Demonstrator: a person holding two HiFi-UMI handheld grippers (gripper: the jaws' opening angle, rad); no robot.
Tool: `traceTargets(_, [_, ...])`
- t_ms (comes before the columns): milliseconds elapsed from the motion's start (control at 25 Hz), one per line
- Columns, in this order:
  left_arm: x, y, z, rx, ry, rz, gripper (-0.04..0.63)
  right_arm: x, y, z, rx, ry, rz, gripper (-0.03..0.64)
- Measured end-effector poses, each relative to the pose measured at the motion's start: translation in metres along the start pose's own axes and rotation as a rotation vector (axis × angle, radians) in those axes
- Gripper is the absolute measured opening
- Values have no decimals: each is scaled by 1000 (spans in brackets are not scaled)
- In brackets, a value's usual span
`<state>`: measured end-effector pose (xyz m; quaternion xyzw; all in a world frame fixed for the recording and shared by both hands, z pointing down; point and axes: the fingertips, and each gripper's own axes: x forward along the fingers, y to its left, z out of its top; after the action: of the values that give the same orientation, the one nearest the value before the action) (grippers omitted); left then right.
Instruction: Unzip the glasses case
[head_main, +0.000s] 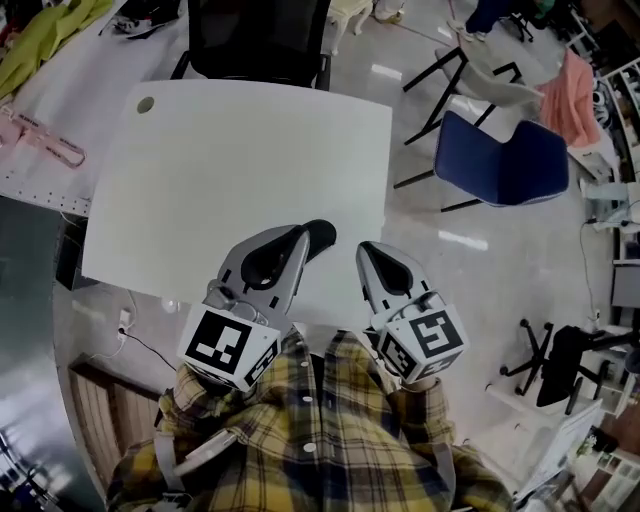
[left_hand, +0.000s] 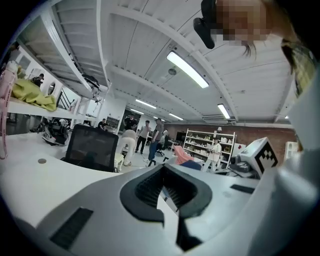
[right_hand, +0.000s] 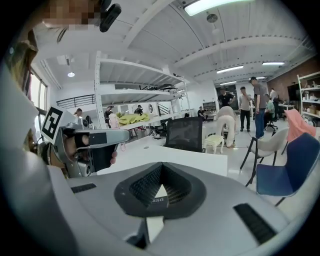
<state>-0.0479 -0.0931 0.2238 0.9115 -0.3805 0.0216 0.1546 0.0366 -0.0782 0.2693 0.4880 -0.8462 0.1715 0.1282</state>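
Observation:
No glasses case shows in any view. In the head view both grippers hover over the near edge of the white table (head_main: 240, 160), held out from a person in a yellow plaid shirt. The left gripper (head_main: 320, 236) has its dark tip over the table, jaws together with nothing between them (left_hand: 165, 187). The right gripper (head_main: 366, 248) sits just to its right, jaws likewise together and empty (right_hand: 160, 192). The right gripper view catches the left gripper (right_hand: 85, 145) in a hand. In the left gripper view the right gripper's marker cube (left_hand: 260, 155) shows.
A black office chair (head_main: 258, 35) stands behind the table's far edge and a blue chair (head_main: 500, 160) to the right. A small round grommet (head_main: 146, 104) marks the table's far left corner. Another table with pink and yellow items (head_main: 40, 140) lies to the left. People stand in the background.

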Motion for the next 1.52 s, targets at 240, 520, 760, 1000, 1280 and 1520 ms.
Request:
traceTargets(240, [22,6,-28,28,106,-11,11,4,-18,-10,25,29,-20,-2])
traceTargets(520, [33,12,-74,34,229,-11,64,14,-27,-39,42,88,5,-2])
traceTargets(760, [45,24,-125,109,367,-37,149,26,-31,-70,70,142,28,-2])
traceTargets(1000, [57,32,-187,200,548,-81,237,32,-37,-100,92,195,54,-2])
traceTargets(1280, [73,42,-225,271,660,-109,306,34,-47,-125,118,239,72,-2])
traceTargets(1520, [82,45,-244,327,718,-127,314,40,-55,-141,140,272,88,-2])
